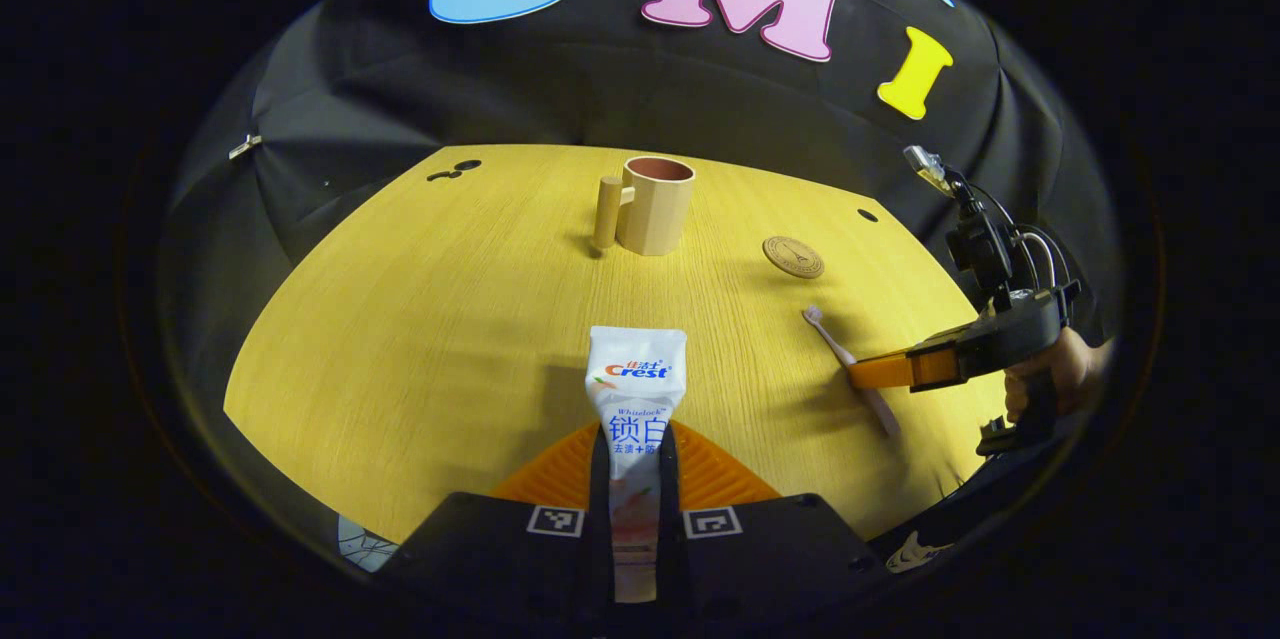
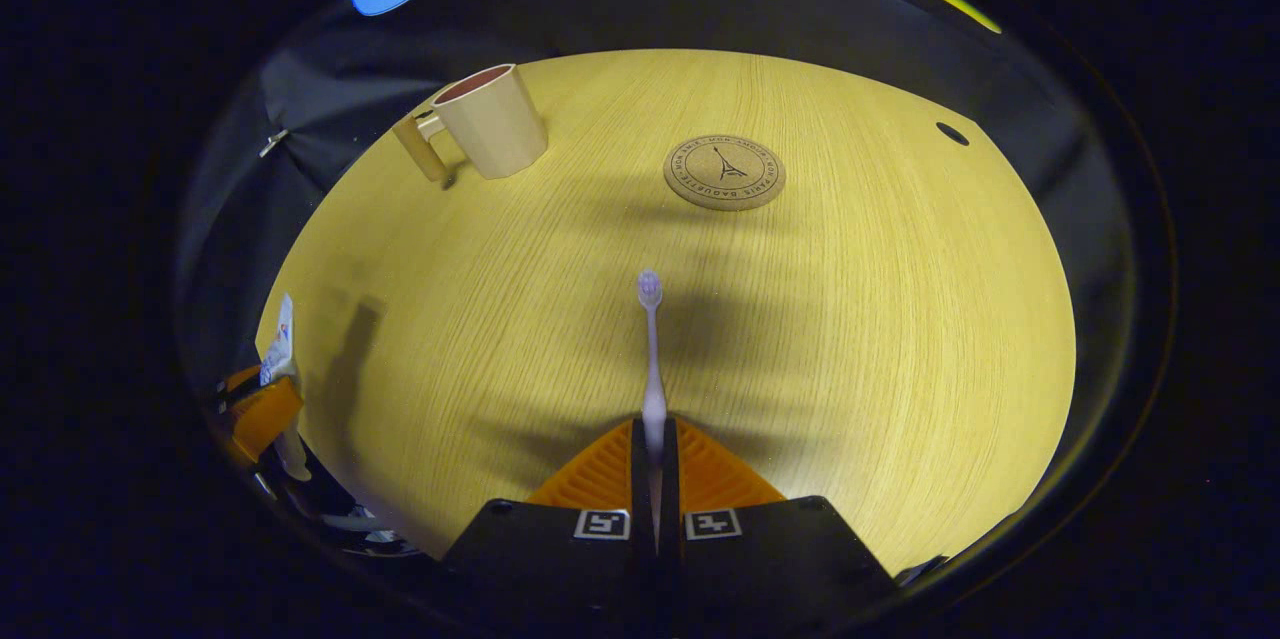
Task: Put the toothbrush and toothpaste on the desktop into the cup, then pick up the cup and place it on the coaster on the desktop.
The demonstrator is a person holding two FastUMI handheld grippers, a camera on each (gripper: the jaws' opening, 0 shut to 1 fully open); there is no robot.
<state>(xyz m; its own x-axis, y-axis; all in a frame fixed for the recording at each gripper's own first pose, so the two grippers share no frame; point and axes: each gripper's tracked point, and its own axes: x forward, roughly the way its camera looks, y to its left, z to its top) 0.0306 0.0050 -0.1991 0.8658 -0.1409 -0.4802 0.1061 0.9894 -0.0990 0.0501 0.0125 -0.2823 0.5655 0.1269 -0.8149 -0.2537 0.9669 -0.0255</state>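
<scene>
In the left gripper view my left gripper (image 1: 636, 439) is shut on a white toothpaste tube (image 1: 634, 384), which sticks forward above the wooden desktop (image 1: 420, 319). Far ahead stands a beige cup (image 1: 655, 204) with a side handle, and a round cork coaster (image 1: 793, 257) lies to its right. My right gripper (image 1: 868, 374) at the right edge is shut on a pale toothbrush (image 1: 838, 347). In the right gripper view my right gripper (image 2: 654, 434) clamps the toothbrush (image 2: 652, 359) handle, bristles pointing forward. Cup (image 2: 492, 122) at far left, coaster (image 2: 724, 172) ahead, left gripper (image 2: 262, 409) with the tube (image 2: 279, 344) at the left edge.
The black cloth wall closes the desk's far side. Small dark holes (image 1: 455, 169) mark the desktop's back corners. A hand (image 1: 1060, 374) holds the right gripper past the desk's right edge. A shoe (image 1: 915, 549) shows below the desk edge.
</scene>
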